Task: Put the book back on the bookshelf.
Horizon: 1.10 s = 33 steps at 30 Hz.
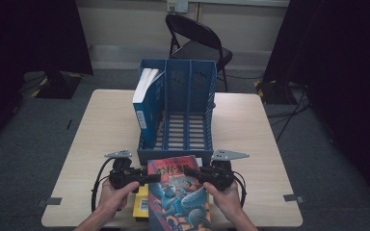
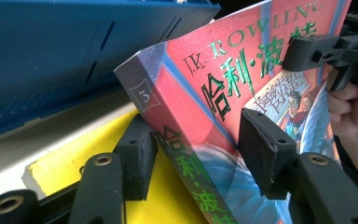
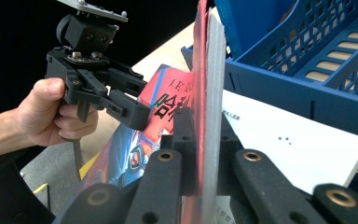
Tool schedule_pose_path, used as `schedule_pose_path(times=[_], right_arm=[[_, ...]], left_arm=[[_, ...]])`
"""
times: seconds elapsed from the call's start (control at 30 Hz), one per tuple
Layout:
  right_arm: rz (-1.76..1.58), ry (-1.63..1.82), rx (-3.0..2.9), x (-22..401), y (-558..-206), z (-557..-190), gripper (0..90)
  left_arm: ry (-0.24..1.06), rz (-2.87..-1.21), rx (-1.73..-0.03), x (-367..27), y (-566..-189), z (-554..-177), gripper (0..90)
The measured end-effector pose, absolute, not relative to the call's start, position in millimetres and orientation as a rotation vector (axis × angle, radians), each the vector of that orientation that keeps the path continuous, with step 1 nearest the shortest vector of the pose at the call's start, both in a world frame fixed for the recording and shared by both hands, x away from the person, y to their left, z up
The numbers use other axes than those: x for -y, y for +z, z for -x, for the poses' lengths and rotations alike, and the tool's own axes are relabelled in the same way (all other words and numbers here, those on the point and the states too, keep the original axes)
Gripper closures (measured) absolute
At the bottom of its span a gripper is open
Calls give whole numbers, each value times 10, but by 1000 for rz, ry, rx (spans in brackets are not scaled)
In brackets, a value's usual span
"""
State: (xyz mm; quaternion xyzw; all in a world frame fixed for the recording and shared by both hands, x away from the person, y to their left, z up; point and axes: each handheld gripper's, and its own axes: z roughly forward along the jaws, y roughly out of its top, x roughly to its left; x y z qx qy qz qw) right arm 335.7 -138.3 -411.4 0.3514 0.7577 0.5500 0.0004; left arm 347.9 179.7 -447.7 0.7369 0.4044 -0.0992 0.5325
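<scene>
Blue file rack point(image 1: 189, 103) stands mid-table, three slots, open side toward the near edge. Blue-spined book point(image 1: 143, 98) leans upright in its left slot. Yellow book point(image 1: 140, 206) lies flat near the front edge of the wooden table point(image 1: 250, 130). White book point(image 3: 298, 144) lies flat against the rack front. Black folding chair point(image 1: 197, 41) sits behind the table.

"J.K. ROWLING" and the green characters 哈利·波特 run across the red book point(image 2: 242, 79) cover; a "5" marks its spine.
</scene>
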Motion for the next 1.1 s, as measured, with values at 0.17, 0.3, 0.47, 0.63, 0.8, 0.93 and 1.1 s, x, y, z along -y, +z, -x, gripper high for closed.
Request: schedule_pose_path(times=[0.17, 0.3, 0.47, 0.63, 0.8, 0.93, 1.1], right_arm=[[-1098, 1741, -2366, 1382, -4092, -3358, 841], [-1102, 1744, -2349, 1380, -4028, -3361, 841], [-1107, 1754, -2338, 1383, -3995, -3348, 842], [-1083, 1806, -2333, 1361, -3947, -3329, 842], [-1057, 1799, -2328, 1309, -3867, -3296, 841], [-1060, 1771, -2324, 1296, -3843, -3286, 841], [-1050, 1794, -2307, 1304, -3791, -3268, 841]], left_arm=[[-258, -1753, -945, -1807, -4405, -3505, 516], [-228, -1745, -926, -1813, -4329, -3490, 545], [-222, -1732, -896, -1816, -4274, -3466, 562], [-259, -1728, -840, -1693, -4203, -3430, 593], [-263, -1702, -827, -1695, -4139, -3402, 642], [-215, -1735, -815, -1666, -4042, -3376, 674], [-211, -1726, -797, -1682, -3984, -3378, 688]])
